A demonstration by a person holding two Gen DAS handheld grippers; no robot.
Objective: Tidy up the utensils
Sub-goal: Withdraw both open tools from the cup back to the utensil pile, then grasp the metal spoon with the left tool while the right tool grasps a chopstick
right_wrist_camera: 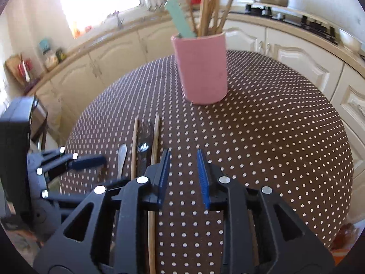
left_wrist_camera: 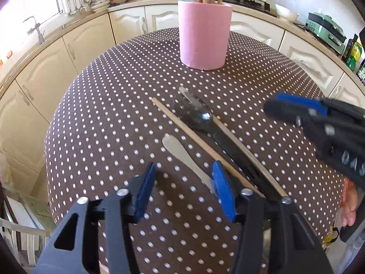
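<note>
left gripper [left_wrist_camera: 183, 190] hangs half-open, empty, over the pale spoon [left_wrist_camera: 182, 157] near the pink holder [left_wrist_camera: 204, 35]; right gripper [right_wrist_camera: 183, 178] narrowly open, empty. centre pads on the handle before closing.

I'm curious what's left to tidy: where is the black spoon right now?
The black spoon lies on the dotted tablecloth between two wooden chopsticks, in front of the pink holder; in the left wrist view it is centre-right, ahead of the left gripper.

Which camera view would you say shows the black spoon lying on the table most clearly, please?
The left wrist view: the black spoon lies unobstructed, its glossy bowl and dark handle running between two wooden sticks. In the right wrist view the spoon is small and foreshortened, and its handle disappears behind the right tongs.
</note>
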